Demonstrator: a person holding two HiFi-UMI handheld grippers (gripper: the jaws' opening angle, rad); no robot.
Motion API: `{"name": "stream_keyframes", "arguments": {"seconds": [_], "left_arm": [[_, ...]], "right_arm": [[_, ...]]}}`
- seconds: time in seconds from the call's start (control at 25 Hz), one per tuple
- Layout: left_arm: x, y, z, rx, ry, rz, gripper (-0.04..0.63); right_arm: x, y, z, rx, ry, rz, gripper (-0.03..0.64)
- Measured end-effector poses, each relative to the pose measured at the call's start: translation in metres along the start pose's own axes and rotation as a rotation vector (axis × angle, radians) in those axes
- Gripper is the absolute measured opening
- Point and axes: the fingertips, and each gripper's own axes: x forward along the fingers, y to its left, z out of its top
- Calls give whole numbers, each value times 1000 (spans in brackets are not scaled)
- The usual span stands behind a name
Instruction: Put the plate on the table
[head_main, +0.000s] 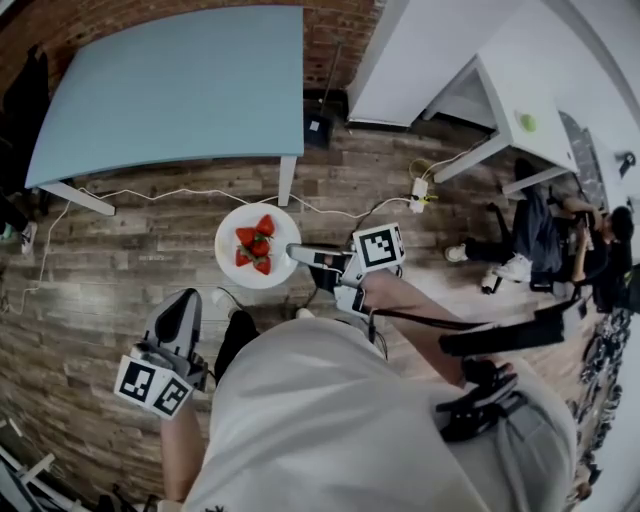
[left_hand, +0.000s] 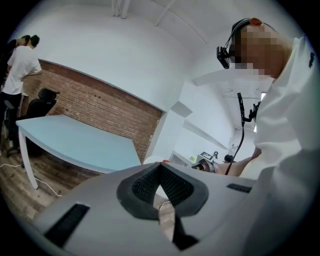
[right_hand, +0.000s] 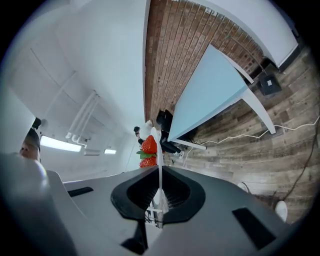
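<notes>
A white plate (head_main: 232, 258) with several strawberries (head_main: 256, 246) hangs level above the wooden floor, just in front of the light blue table (head_main: 170, 90). My right gripper (head_main: 296, 253) is shut on the plate's right rim. In the right gripper view the plate (right_hand: 160, 152) runs edge-on between the pads, with the strawberries (right_hand: 149, 145) beyond and the table (right_hand: 210, 95) further off. My left gripper (head_main: 185, 300) is lower left of the plate, apart from it. Its tips meet with nothing between them (left_hand: 161, 166). The table (left_hand: 75, 142) lies ahead of it.
A white cable and a power strip (head_main: 418, 189) lie on the floor beside the table leg (head_main: 287, 180). A black box (head_main: 318, 128) sits by the brick wall. A white desk (head_main: 520, 110) and a seated person (head_main: 530, 240) are at the right. People (left_hand: 20, 60) stand at the table's far end.
</notes>
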Motion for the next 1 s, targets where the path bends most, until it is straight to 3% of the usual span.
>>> {"name": "stream_keyframes", "arguments": {"seconds": [0.16,0.36,0.56,0.8,1.0], "left_arm": [[18,52,23,-37,38,-34,0],[-8,119,46,-25,49,-49,1],[-25,206,66,-76,42,-56,1],[-44,215,67,-62,-25,-28,0],[-35,254,78,-65,-17,14,2]], "right_arm": [[49,8,43,53,-40,12,20],[122,22,58,56,-67,14,20],[206,29,87,58,-63,-3,20],[220,31,103,20,-70,-14,20],[259,15,161,2,-72,-21,20]]}}
